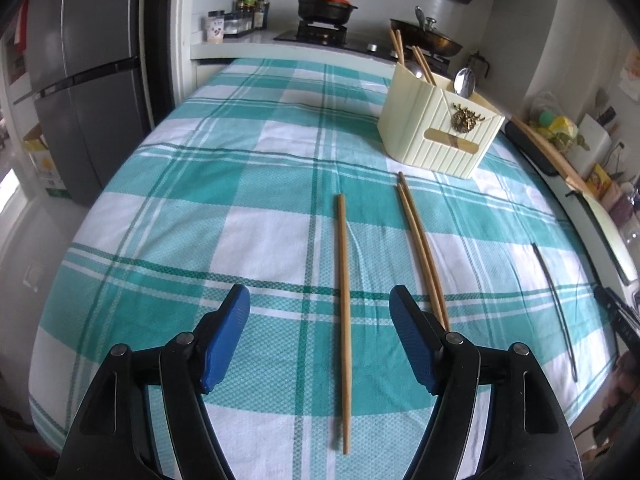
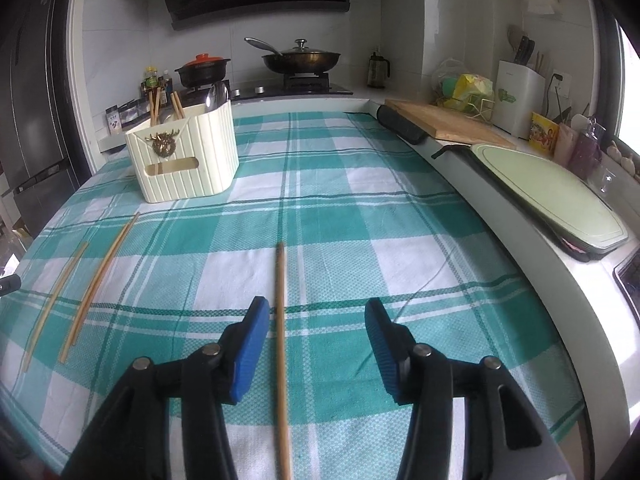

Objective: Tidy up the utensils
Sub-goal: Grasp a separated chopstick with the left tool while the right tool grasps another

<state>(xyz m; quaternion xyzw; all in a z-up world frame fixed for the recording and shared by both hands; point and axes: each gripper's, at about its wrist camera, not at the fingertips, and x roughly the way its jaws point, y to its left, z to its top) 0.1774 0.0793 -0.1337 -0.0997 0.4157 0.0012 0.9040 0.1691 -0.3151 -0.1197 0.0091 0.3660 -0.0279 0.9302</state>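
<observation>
Kitchen counters and a stove frame our checked teal-and-white tablecloth (image 1: pixel 248 184), where we hold both tongs above the fabric. Our left gripper (image 1: pixel 320 300) is released, its blue pads (image 1: pixel 224 344) spread wide with nothing pressed between them; a single chopstick (image 1: pixel 343 300) lies flat on the cloth in the gap, touching neither pad. Just past the right-hand pad, a pair of chopsticks (image 1: pixel 420 248) lies side by side, its far end pointing toward the cream holder (image 1: pixel 436 136). Our right gripper (image 2: pixel 317 306) is likewise released, and another chopstick (image 2: pixel 281 320) rests on the cloth between its pads (image 2: pixel 250 352), nearer the left one and clear of both. In the right wrist view the cream holder (image 2: pixel 188 160) stands upright well beyond the grippers, toward the cloth's far left corner, with chopsticks (image 2: pixel 154 106) and a spoon (image 2: pixel 214 96) standing inside it. Behind the holder, a black pot with an orange lid (image 2: pixel 204 66) and a lidded wok (image 2: pixel 302 58) sit on the stove. Right of the holder, off the cloth, a wooden board (image 2: pixel 448 120) lies on the counter.
</observation>
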